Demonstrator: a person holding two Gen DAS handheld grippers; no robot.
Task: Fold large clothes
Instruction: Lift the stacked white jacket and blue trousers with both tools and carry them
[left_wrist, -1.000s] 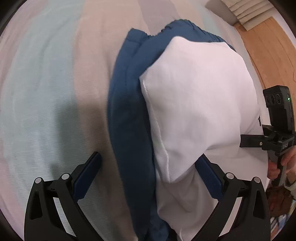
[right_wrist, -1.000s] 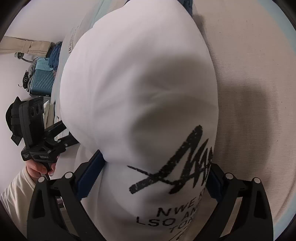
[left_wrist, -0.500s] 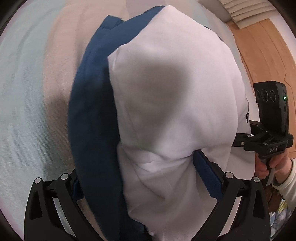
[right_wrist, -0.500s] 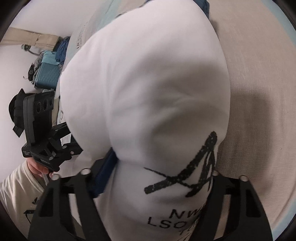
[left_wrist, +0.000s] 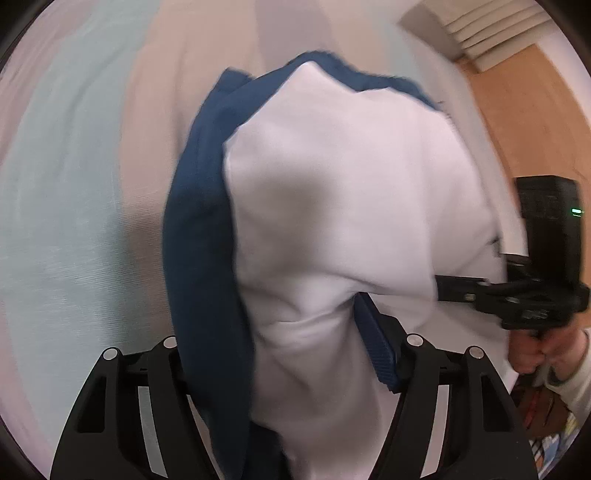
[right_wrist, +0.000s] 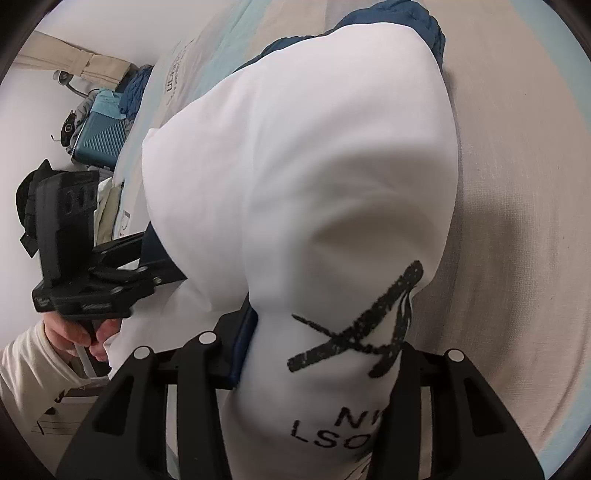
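Note:
A large white garment with a dark blue part (left_wrist: 199, 258) hangs bunched over a bed with pastel stripes (left_wrist: 74, 184). The white cloth (left_wrist: 351, 206) fills the middle of the left wrist view. My left gripper (left_wrist: 291, 354) is shut on the white and blue cloth. In the right wrist view the white cloth (right_wrist: 314, 166) shows black print (right_wrist: 373, 332), with blue cloth (right_wrist: 417, 18) behind it. My right gripper (right_wrist: 317, 354) is shut on the printed part. Each gripper shows in the other's view: right (left_wrist: 524, 295), left (right_wrist: 92, 273).
A wooden floor (left_wrist: 524, 110) lies beyond the bed at the right. A teal suitcase (right_wrist: 98, 136) with clothes piled on it stands by a white wall (right_wrist: 22, 166). A beige curtain (right_wrist: 74, 55) hangs at the upper left.
Both grippers have closed from open onto the garment. The bunched cloth has lifted and shifted in view, and the two grippers have come closer together.

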